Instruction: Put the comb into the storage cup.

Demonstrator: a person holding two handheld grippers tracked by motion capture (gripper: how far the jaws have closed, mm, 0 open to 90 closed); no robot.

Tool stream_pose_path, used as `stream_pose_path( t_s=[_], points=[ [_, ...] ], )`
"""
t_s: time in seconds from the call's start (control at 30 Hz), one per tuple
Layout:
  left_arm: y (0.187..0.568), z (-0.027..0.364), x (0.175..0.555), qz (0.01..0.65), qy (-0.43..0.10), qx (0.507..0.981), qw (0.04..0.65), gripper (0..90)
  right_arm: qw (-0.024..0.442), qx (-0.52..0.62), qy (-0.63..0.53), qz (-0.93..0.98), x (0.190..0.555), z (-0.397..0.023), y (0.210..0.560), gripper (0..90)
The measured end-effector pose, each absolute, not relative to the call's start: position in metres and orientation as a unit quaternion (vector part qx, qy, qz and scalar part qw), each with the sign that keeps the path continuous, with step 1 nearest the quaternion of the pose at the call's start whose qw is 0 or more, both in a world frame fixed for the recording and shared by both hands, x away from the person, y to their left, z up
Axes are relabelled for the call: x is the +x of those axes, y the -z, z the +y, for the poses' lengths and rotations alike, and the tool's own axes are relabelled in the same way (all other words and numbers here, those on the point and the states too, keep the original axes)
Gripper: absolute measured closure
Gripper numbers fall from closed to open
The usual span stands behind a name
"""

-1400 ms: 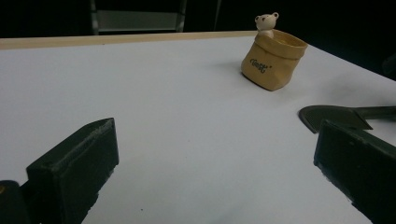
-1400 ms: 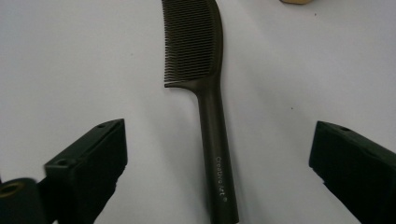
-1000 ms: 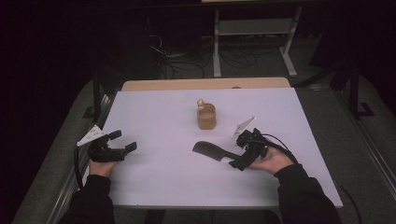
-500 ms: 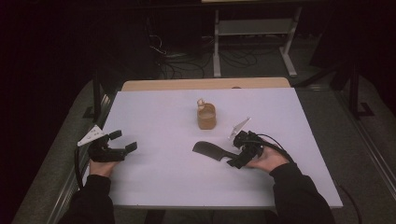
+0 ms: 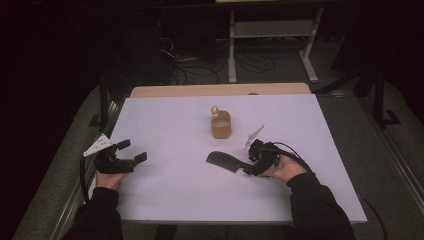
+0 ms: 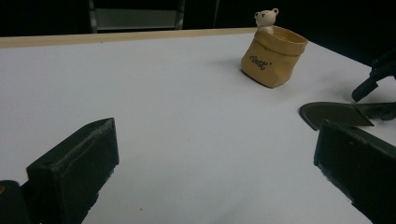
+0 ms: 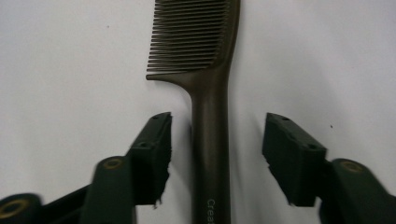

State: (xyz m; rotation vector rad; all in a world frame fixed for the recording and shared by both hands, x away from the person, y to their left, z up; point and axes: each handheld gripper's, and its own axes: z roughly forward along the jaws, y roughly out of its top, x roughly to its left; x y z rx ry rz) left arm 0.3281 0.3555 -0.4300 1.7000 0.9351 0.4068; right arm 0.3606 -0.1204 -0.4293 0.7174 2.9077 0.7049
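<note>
Comb (image 7: pixel 210 93) first: it lies flat on the white counter (image 5: pixel 170 190), right of centre and toward the near edge, its toothed end pointing left and its handle running right into my right tool (image 5: pixel 256 161). In the right gripper view the dark handle passes straight up between the two black jaws — they stand open on either side of it, with a clear strip of white counter between each pad and the handle, so nothing is gripped. The teeth (image 7: pixel 184 35) sit beyond the jaw tips, on the left side of the comb's spine in that view, and a few pale letters show low on the handle.

My left tool (image 5: pixel 127 155) rests at the near left of the counter, well apart from the comb, its jaws spread wide and empty; in the left gripper view the two pads frame bare white surface.

Farther back, near the middle of the counter, stands a small tan pouch-shaped pot (image 6: pixel 273 58) with a little white bear figure (image 6: pixel 265 18) at its rim and some lettering on its side — too small for me to read. It is upright, apart from the comb and from both tools.
</note>
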Motion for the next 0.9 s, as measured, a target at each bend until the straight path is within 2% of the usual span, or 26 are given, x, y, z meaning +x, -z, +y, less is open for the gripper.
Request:
stream_pose_path(
  t_s=[0.57, 0.9],
  points=[
    [0.43, 0.355, 0.328, 0.394, -0.172, 0.718, 0.548, 0.0, 0.054, 0.201, -0.21, 0.955, 0.356, -0.108, 0.428, 69.2],
    [0.43, 0.355, 0.328, 0.394, -0.171, 0.718, 0.547, 0.0, 0.059, 0.194, -0.192, 0.96, 0.356, -0.103, 0.427, 70.8]
  ],
)
